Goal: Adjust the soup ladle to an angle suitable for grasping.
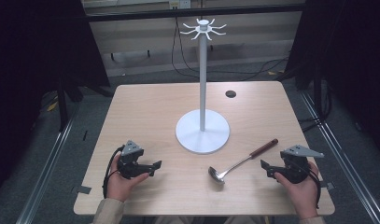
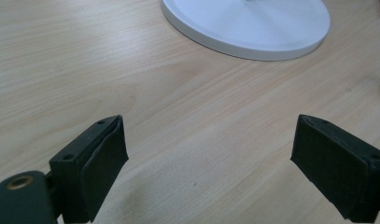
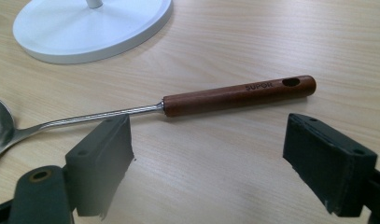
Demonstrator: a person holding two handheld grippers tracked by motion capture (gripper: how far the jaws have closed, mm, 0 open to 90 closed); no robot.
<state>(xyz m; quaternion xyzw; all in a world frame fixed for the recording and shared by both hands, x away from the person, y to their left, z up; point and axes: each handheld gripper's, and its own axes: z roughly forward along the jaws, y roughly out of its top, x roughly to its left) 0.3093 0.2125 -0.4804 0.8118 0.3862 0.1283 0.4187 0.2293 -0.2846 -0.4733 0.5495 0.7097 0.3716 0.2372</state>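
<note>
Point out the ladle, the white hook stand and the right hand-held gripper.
ladle [image 3: 239,96]: right gripper view, middle of its wooden handle.
white hook stand [image 1: 202,79]: high view, middle of its upright pole.
right hand-held gripper [image 3: 208,163]: right gripper view, midway between its open jaws' tips.

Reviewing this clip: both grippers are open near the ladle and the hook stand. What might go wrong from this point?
1. The ladle lies flat on the table, so the open right gripper may only scrape its round wooden handle and roll it away.
2. The hook stand is tall on a narrow pole; a bump while hanging could rock it.
3. The hanging hole is small, so a hook is easily missed.
</note>
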